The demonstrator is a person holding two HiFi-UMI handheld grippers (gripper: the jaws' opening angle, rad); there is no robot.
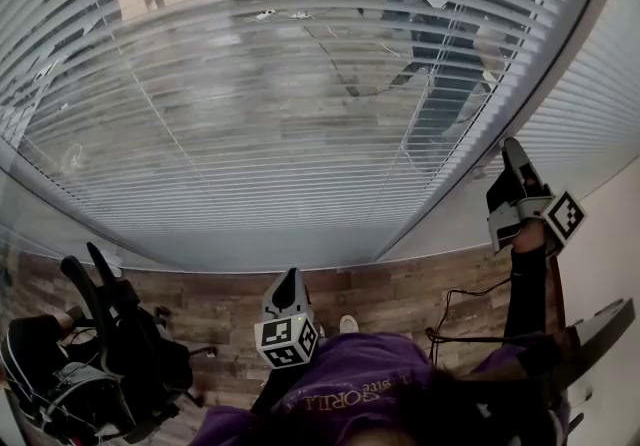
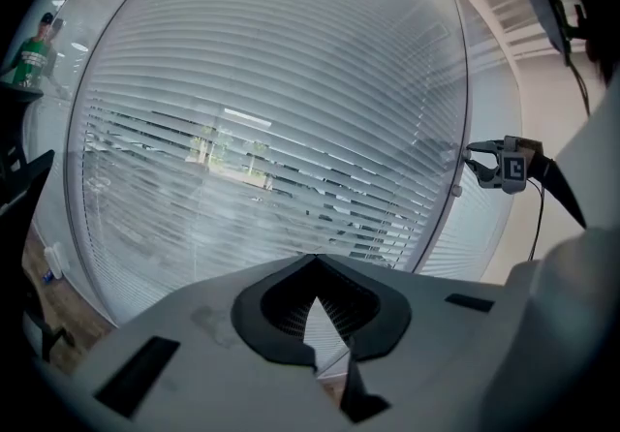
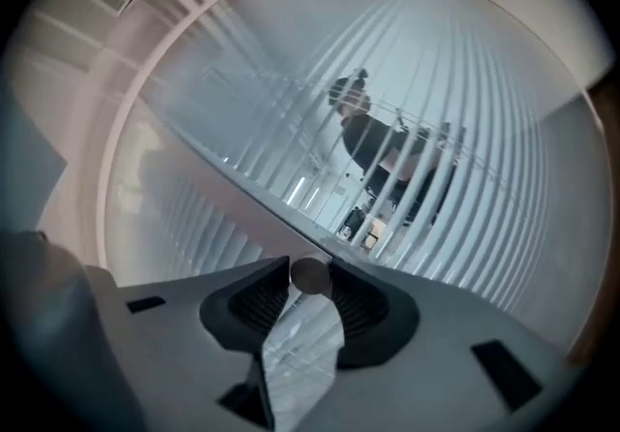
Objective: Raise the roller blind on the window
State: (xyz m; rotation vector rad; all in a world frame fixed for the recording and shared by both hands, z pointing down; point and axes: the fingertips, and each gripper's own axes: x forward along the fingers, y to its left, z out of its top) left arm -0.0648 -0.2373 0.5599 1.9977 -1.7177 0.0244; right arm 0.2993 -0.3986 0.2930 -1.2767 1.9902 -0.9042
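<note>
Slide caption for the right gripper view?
Right gripper pinching a small round knob in front of the slatted blind.

White slats are striping the blind point(image 1: 300, 114) ahead of the fingers. A grey-brown knob point(image 3: 310, 275) is showing between the right gripper's point(image 3: 310, 278) black ribbed fingers point(image 3: 363, 309), and its cube point(image 1: 565, 216) is wearing black-and-white squares.
</note>
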